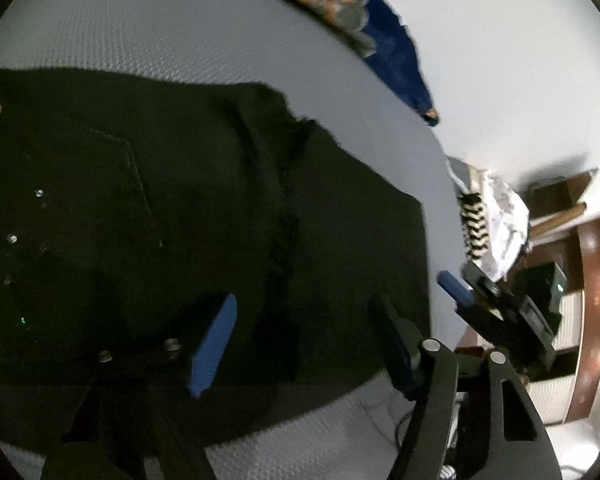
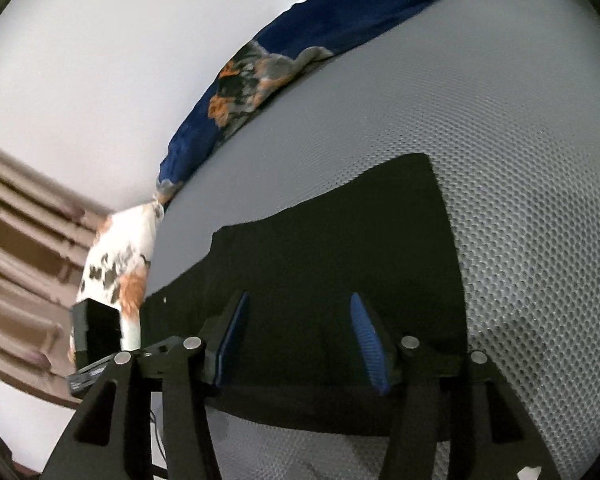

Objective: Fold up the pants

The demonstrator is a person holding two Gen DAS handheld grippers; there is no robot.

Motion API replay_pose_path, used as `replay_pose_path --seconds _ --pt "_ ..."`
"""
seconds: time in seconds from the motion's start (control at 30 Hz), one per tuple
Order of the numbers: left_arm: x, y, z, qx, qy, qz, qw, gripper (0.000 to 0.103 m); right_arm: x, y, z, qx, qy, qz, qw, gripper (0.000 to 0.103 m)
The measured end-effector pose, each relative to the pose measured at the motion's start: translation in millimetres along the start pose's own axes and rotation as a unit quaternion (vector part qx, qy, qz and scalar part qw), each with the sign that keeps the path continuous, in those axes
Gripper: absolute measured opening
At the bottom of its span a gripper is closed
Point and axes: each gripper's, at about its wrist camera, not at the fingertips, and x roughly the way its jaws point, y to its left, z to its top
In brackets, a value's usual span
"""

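Pants, black, flat on grey mesh-textured bed, already doubled into a compact block, rivets and pocket stitching uppermost; judged late-stage, one closing fold perhaps left; left tongs spread wide, empty, above cloth; right tongs likewise agape, empty; no legible labels or writing.

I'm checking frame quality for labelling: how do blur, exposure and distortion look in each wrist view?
Left wrist: black pants underexposed, seams barely visible; background motion-blurred; glare at right edge. Right wrist: grey mesh surface sharp, curved by the fisheye; pants featureless black.
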Motion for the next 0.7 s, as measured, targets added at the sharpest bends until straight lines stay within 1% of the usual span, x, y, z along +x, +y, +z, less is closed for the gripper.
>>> replay_pose_path --seconds 0.03,0.1,0.17,0.3,0.37,0.4,0.47,0.53,0.6,0.63,0.7 --pt "4.9 1.6 1.8 -0.008 0.007 -0.001 0.9999 0.063 -0.2 -2.7 0.6 0.001 0.002 0.001 1.0 0.051" --pt "14.2 4.5 4.4 -0.021 0.024 -0.018 0.9993 0.061 -1.2 -5.6 1.3 -0.001 0.004 0.004 1.0 0.051" --pt "18.8 5.0 5.8 -0.029 0.024 -0.023 0.999 0.058 -1.1 -7.6 1.5 0.002 0.006 0.009 1.0 0.051" --pt "24.9 -7.8 5.5 -0.003 0.024 -0.019 0.9995 0.058 -1.2 -13.1 1.2 0.014 0.013 0.025 0.999 0.051" --pt "28.4 -13.2 2.5 0.008 0.028 -0.018 0.9994 0.058 -1.4 -12.8 1.5 0.015 0.014 0.026 0.999 0.051" --pt "30.3 -15.9 0.7 0.01 0.033 -0.023 0.9991 0.058 -2.0 -12.1 1.9 0.014 0.013 0.025 1.0 0.051" --pt "36.8 -17.8 -4.2 -0.002 0.052 -0.043 0.9977 0.056 -3.7 -12.0 2.6 0.015 0.011 0.025 1.0 0.051" --pt "39.6 -19.6 -5.8 -0.005 0.053 -0.049 0.9974 0.054 -4.9 -13.0 3.1 0.019 0.009 0.028 0.999 0.053" --pt "41.3 -19.6 -6.2 -0.007 0.054 -0.052 0.9972 0.048 -5.9 -14.5 3.7 0.02 0.009 0.028 0.999 0.053" --pt "42.8 -18.7 -5.4 -0.012 0.055 -0.053 0.997 0.042 -6.0 -15.3 3.4 0.023 0.011 0.03 0.999 0.053" --pt "46.8 -16.0 -3.6 -0.025 0.056 -0.053 0.9967 0.024 -6.2 -16.2 2.7 0.026 0.012 0.031 0.999 0.053"
